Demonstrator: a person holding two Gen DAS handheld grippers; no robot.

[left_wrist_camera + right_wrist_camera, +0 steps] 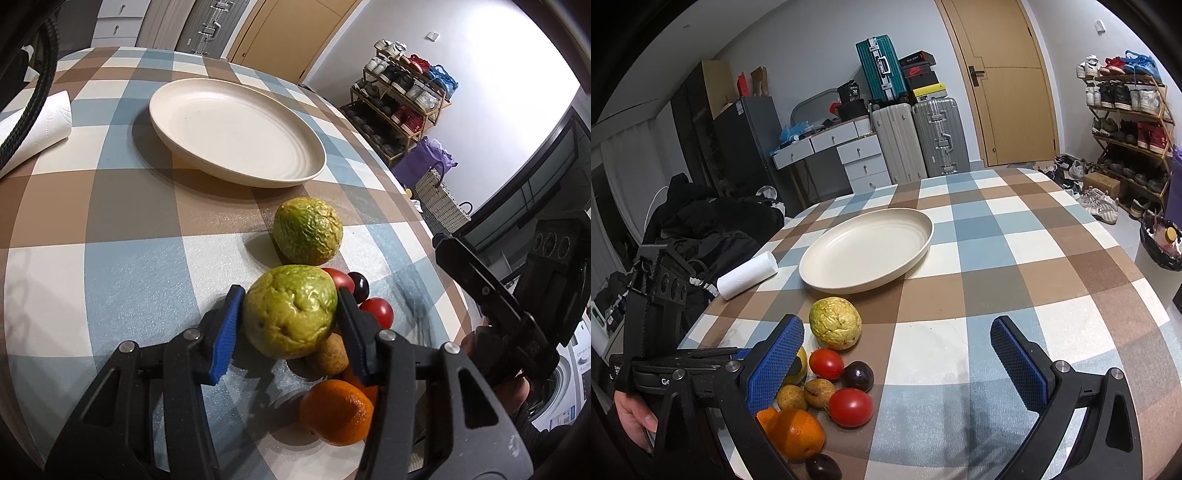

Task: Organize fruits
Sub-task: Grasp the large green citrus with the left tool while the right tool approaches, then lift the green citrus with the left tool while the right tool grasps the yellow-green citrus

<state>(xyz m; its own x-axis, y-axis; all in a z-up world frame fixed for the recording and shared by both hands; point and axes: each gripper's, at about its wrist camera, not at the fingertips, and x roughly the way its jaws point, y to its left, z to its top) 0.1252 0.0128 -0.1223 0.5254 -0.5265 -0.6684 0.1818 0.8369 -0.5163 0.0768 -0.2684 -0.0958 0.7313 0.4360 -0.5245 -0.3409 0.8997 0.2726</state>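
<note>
Green guava (290, 312) is sitting clamped between the left gripper (288, 321) pads, lower centre. Right gripper (897, 363) is hanging wide open, holding nothing, below the plate (866, 254).

A table (1015, 266) in a blue, brown and white checked cloth carries an empty cream plate (866, 253), a paper roll (748, 275), and near its front edge a cluster of fruit: guava (834, 328), tomatoes (826, 363), plums (857, 376), oranges (796, 434).
</note>
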